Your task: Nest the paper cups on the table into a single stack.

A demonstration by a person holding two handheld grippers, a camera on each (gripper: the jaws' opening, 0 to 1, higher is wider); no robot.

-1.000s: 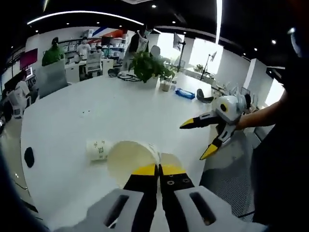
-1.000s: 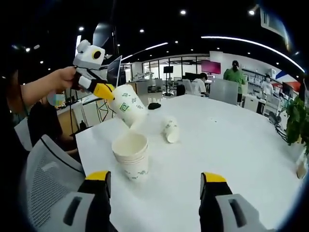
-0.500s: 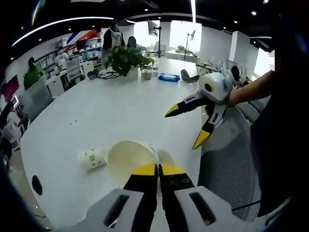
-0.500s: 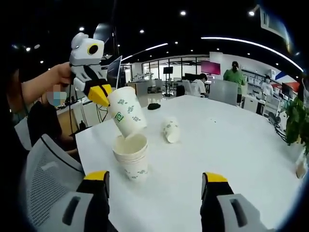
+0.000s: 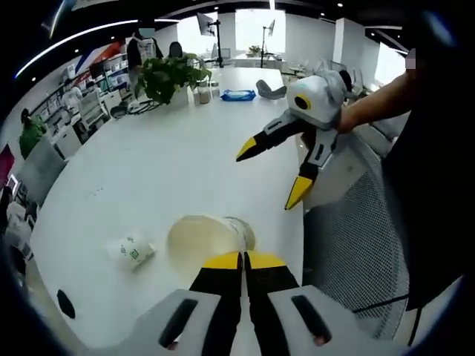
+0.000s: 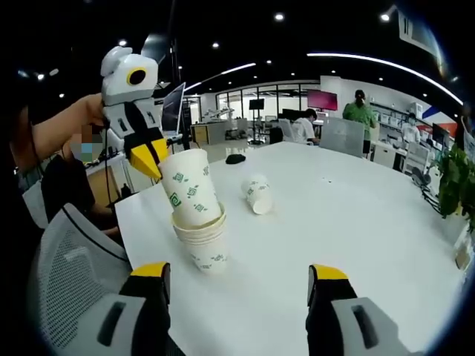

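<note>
Gripping a paper cup (image 6: 191, 187) by its rim, your left gripper (image 6: 147, 158) sets its base into the stack (image 6: 205, 243) on the table (image 6: 356, 215). Beyond the stack, one cup (image 6: 257, 194) lies sideways. Your right gripper (image 6: 237, 278) hangs with jaws spread, holding nothing.

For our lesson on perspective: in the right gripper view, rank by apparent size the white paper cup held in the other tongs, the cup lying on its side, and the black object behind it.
1. Held white paper cup, largest, though nearest.
2. Cup lying on its side.
3. Small black object, smallest, though farthest, so its true size is unsure.
</note>
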